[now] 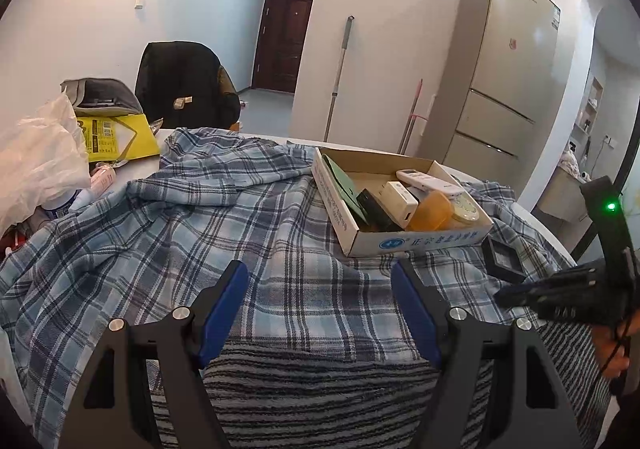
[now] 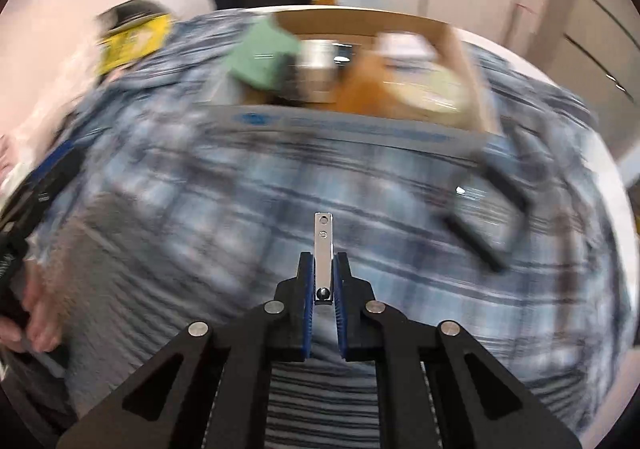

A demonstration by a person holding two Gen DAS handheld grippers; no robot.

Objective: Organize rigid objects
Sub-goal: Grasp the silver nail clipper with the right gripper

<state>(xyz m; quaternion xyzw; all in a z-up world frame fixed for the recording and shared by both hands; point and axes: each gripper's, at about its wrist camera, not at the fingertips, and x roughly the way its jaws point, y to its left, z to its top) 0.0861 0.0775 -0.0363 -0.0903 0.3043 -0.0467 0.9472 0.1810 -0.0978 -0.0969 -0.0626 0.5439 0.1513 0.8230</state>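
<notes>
You are pinching the clipper [image 2: 323, 249] in the right tool [image 2: 323, 273], left tool [image 1: 320, 297] spread; be lowering it level into the box [image 2: 344, 129].

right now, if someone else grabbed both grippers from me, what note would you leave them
Right gripper: shut on a metal nail clipper, held above the plaid cloth, short of the cardboard box. The right wrist view is motion-blurred.
Left gripper: open, holding nothing, over the cloth.
Already in the box: white remote, white block, orange case, green item, black item, round tin.
Left outside: small black square box on the cloth, right of the cardboard box.
To do: probably drop the clipper in the box, then the black square box.
</notes>
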